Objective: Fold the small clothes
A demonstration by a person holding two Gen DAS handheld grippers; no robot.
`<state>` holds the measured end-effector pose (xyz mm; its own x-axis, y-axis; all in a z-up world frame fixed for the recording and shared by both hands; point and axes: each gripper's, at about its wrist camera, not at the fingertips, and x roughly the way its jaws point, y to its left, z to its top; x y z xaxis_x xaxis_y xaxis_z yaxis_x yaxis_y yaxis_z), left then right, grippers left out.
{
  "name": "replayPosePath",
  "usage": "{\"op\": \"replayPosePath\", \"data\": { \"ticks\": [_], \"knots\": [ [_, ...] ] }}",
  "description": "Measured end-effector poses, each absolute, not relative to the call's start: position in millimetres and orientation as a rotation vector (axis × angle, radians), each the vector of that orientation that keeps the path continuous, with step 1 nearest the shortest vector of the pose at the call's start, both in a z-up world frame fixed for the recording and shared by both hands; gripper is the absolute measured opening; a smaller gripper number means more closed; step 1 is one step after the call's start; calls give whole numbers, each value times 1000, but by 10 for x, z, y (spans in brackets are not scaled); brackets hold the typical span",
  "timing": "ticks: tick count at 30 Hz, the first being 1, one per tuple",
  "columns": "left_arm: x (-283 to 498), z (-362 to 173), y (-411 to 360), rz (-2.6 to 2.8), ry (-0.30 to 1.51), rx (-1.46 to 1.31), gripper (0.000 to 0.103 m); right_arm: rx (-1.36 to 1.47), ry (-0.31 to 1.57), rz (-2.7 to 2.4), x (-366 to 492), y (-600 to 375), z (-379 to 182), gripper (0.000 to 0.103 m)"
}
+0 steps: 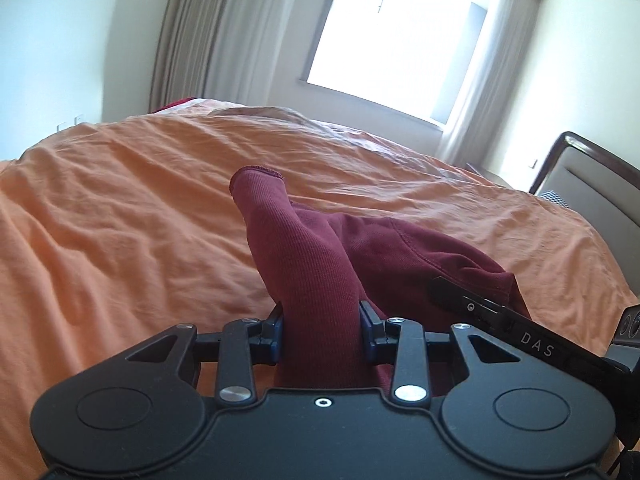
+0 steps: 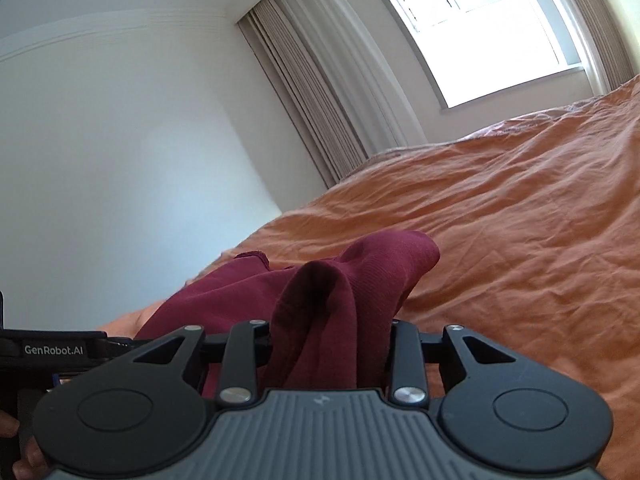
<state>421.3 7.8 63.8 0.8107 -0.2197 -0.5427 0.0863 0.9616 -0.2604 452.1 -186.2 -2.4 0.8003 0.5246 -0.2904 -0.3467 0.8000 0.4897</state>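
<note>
At far left of the left wrist view, a white wall, then grey curtains (image 1: 200, 28) beside a bright window (image 1: 404, 28). Below, a rumpled orange bedspread (image 1: 120, 208) filling the view. At centre, the left gripper (image 1: 322, 328) clamped narrowly on a ribbed fold of a maroon garment (image 1: 316, 264), blue pads (image 1: 279, 332) pressed into the cloth on both sides, the ribbed cuff sticking up past the fingers. Further right, the rest of the garment heaped on the bedspread, the other gripper's black body marked "DAS" crossing its edge, and a dark-framed headboard (image 1: 596, 176) at the far right. In the right wrist view, at lower left, the neighbouring gripper's body marked "GenRobot.AI" and a bit of a hand (image 2: 16, 452). At centre, the right gripper (image 2: 330, 340) shut narrowly on a bunched maroon fold (image 2: 320, 312), lifted off the bedspread (image 2: 520, 240). At upper right, curtains (image 2: 320, 92) and window (image 2: 488, 32).
</note>
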Motion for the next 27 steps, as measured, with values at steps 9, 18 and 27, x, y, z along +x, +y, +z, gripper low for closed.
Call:
{"op": "replayPosePath", "data": {
  "ticks": [9, 18, 27],
  "knots": [
    [4205, 212, 368, -103, 696, -303, 48, 473, 530, 394, 4406, -2033, -266, 90],
    [3906, 337, 387, -56, 662, -289, 90, 399, 442, 324, 4008, -2165, -28, 103],
    [3380, 633, 294, -33, 543, -252, 102, 319, 270, 289, 3238, -2267, 393, 103]
  ]
}}
